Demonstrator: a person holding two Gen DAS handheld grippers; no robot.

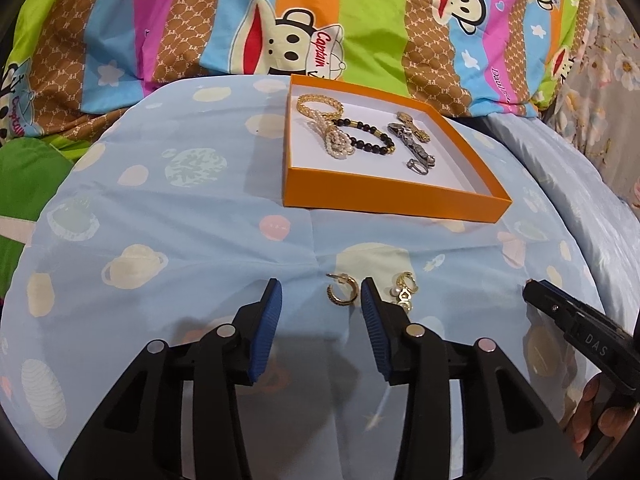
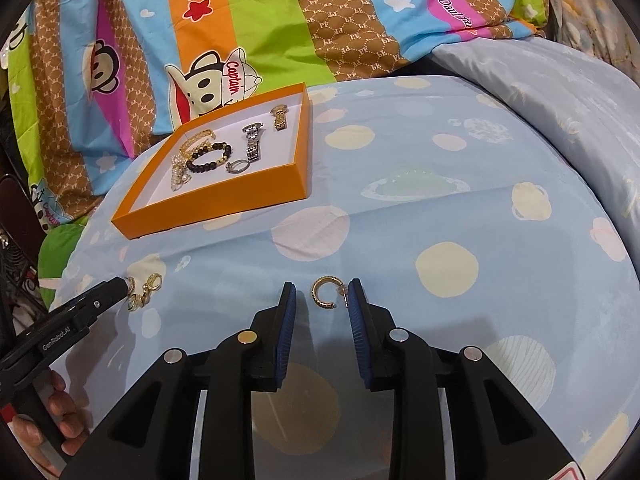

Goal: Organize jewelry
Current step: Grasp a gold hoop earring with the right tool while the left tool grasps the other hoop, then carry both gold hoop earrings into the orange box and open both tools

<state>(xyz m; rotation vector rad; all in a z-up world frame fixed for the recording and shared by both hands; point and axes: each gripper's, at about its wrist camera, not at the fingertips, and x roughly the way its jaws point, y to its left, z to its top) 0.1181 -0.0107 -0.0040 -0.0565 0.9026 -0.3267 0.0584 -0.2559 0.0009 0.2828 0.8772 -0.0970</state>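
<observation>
My left gripper stands open just above the blue planet-print bedsheet. A gold hoop earring lies loose between its blue pads. A gold-and-pearl earring lies just right of the right-hand pad. My right gripper is also open, with a second gold hoop earring on the sheet between its pads, close to the right pad. The orange box behind holds a gold chain bracelet, a pearl strand, a black bead bracelet, a ring and watch pieces.
A striped cartoon-monkey quilt is bunched behind the box. A pale blue pillow rises at the right. Each gripper's black finger shows at the edge of the other view, with a hand holding it.
</observation>
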